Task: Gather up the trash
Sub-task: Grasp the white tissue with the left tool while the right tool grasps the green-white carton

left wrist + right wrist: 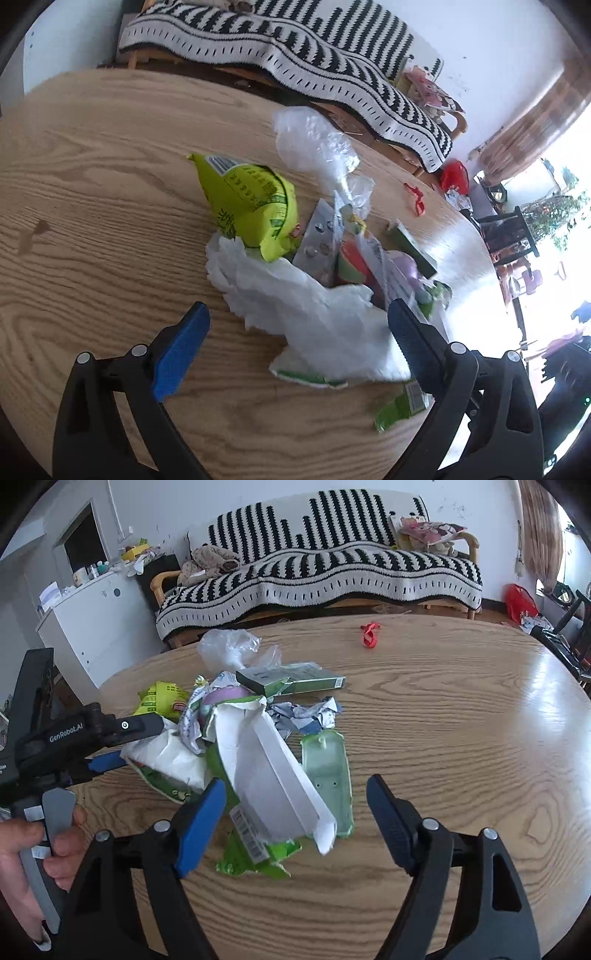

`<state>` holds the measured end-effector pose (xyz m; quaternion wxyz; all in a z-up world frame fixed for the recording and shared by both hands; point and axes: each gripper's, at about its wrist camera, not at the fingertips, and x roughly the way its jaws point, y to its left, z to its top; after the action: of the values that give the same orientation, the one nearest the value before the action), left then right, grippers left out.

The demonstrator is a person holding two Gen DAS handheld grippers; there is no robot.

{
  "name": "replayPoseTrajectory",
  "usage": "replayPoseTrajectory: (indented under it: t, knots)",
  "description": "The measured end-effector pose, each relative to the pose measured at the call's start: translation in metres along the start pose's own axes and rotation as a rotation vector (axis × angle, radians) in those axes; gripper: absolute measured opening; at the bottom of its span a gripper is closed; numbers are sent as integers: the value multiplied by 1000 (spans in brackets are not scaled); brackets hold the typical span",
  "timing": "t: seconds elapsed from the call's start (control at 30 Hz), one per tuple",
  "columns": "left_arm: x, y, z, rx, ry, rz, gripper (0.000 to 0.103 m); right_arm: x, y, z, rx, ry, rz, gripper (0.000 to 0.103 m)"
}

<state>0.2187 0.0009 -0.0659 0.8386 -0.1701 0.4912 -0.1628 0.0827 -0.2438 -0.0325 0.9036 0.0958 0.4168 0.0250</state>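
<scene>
both grippers stand wide open at the trash pile on the wooden desk (461, 720): the left gripper (295, 328) straddles the crumpled white tissue (306, 306), the right gripper (295, 808) the white torn carton (273, 775). closing now risks pinching only loose sheets, scattering the yellow-green packet (247, 206) and clear bag (314, 144); the far red ribbon (369, 633) may be missed.

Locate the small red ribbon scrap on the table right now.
The red ribbon scrap lies alone on the wooden table near its far edge, toward the striped sofa, apart from the trash pile.
</scene>
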Motion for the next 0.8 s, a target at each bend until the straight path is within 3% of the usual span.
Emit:
replayPoseTrajectory:
  t: [0.07, 0.13, 0.2, 0.23, 0.3, 0.6, 0.8]
  knots:
    - [5, 0, 1, 1, 14, 5, 88, 9, -1, 2, 7, 29, 13, 69]
    - [8, 0, 1, 15, 25, 4, 73, 18, -2, 2, 11, 67, 32, 61]
    - [12, -1, -2, 29, 60, 13, 44, 23, -3, -1, 24, 100, 69, 45]
    - [13, -1, -4, 34, 71, 22, 36, 22, -4, -2, 31, 98, 80, 34]
    - [12, 1, -8, 35, 79, 28, 18, 14, -4, -3, 33, 78, 108, 27]
    - [-44, 0, -12, 106, -55, 125, 12, -32, -12, -9, 90, -57, 178, 22]
    - [-65, -5, -16, 150, -88, 139, 12, -54, -11, -11, 108, -119, 203, 22]
